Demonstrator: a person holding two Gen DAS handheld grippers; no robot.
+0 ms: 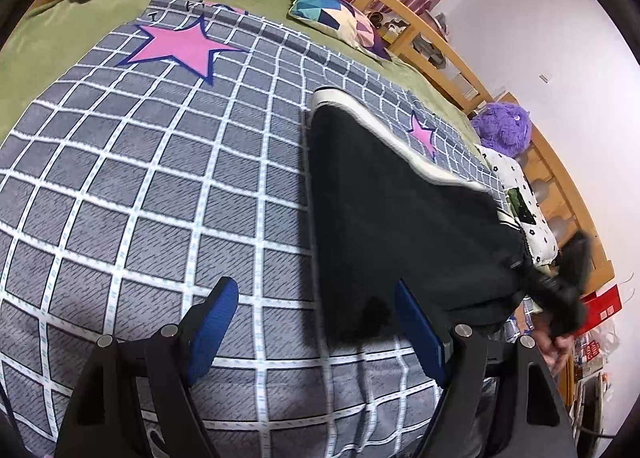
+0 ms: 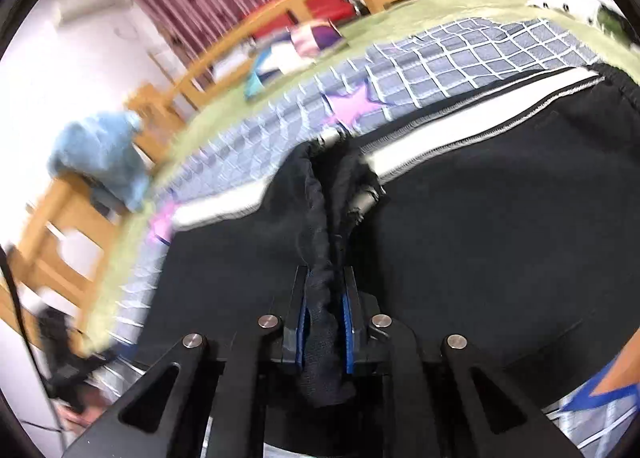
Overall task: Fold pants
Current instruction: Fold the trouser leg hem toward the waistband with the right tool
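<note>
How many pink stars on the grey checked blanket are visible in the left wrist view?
2. A large pink star lies at the far left of the blanket; a small star sits just beyond the black pants. The pants may hide more.

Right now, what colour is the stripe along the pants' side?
White stripe on black pants; right wrist view.

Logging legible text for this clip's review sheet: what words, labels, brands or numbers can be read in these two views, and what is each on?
No text can be read with confidence.
Grid blanket: dark hand-drawn marks near its far edge, too distorted to read.
Red box at the right edge: white label patches, too small to read.
Black pants, held by the right gripper: white side stripe only, no lettering visible.
Left gripper: no markings visible.
</note>
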